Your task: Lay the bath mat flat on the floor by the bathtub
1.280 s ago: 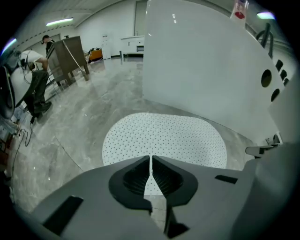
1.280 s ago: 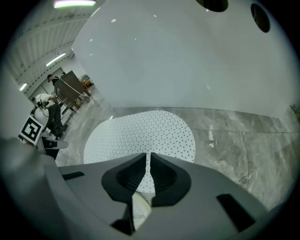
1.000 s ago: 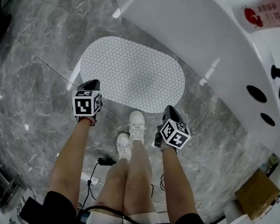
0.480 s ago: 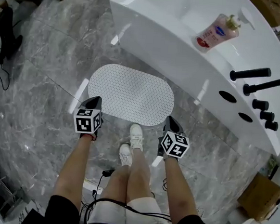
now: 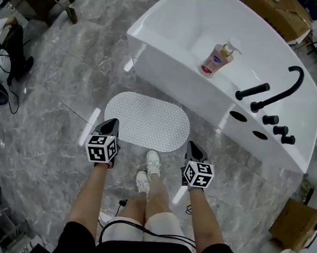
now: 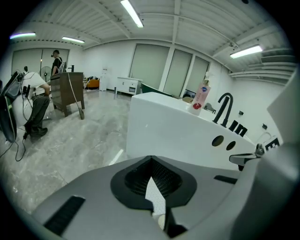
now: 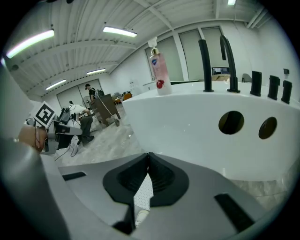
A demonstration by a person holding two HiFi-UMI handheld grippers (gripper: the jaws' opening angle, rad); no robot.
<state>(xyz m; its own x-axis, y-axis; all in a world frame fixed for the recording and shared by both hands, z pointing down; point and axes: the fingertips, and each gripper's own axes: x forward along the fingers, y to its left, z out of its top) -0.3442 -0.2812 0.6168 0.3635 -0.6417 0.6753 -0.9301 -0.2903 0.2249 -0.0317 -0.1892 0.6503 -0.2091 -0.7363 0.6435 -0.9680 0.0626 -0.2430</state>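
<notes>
The white dotted oval bath mat [image 5: 148,121] lies flat on the grey marble floor, alongside the white bathtub [image 5: 169,58]. My left gripper [image 5: 110,124] hangs above the mat's near left edge, shut and empty. My right gripper [image 5: 193,146] hangs above the near right edge, also shut with nothing in it. In the left gripper view the jaws [image 6: 151,159] meet at the tip, and a sliver of the mat [image 6: 155,199] shows far below through the gap behind them. The right gripper view shows the same: tips [image 7: 148,155] together, mat [image 7: 143,194] below.
A pink soap bottle [image 5: 217,58] and a black faucet [image 5: 281,92] stand on the tub's rim. The person's white shoes [image 5: 153,164] are at the mat's near edge. A cardboard box [image 5: 295,224] sits at the right, cables [image 5: 121,203] lie behind the feet, and a seated person [image 5: 6,46] is far left.
Both grippers have risen straight up from the mat's near edge, and the head view has pulled back with them. The mat has stayed flat on the floor.
</notes>
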